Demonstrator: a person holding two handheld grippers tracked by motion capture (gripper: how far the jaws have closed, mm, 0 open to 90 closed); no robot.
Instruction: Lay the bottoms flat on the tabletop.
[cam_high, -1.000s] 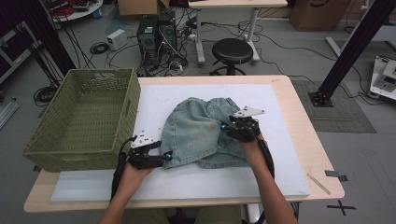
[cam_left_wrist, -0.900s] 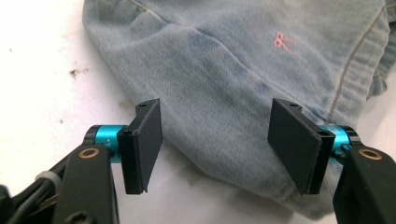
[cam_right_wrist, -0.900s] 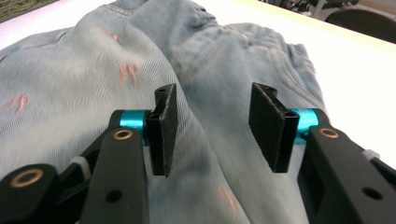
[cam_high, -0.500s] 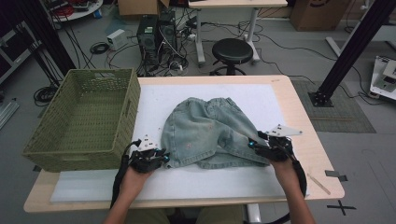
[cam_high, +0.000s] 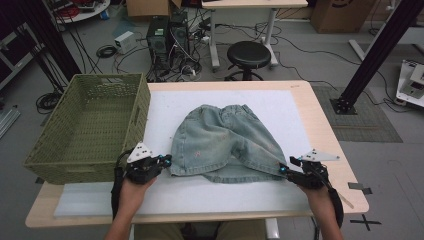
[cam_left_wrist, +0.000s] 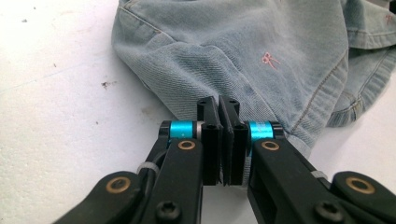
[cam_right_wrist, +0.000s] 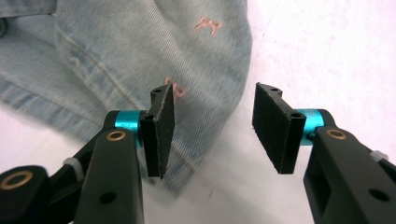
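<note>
Two grippers work a pair of light denim shorts (cam_high: 225, 142) lying flat on the white mat (cam_high: 300, 115) in the middle of the table (cam_high: 327, 125), waistband at the far side, leg hems toward the person. Left gripper (cam_high: 164, 161) at the near left corner of the shorts; in the left gripper view its jaws have just been closing and now sit pressed together (cam_left_wrist: 219, 116), pinching the hem edge of the denim. Right gripper (cam_high: 283, 169) at the near right corner; right gripper view shows jaws spread (cam_right_wrist: 212, 112), one pad over the denim edge, the other over bare mat, not pressing on the fabric. Green woven basket (cam_high: 87, 125) stands at the left of the table, just beside the left gripper. Small pink bows stitched on the denim (cam_right_wrist: 208, 24).
</note>
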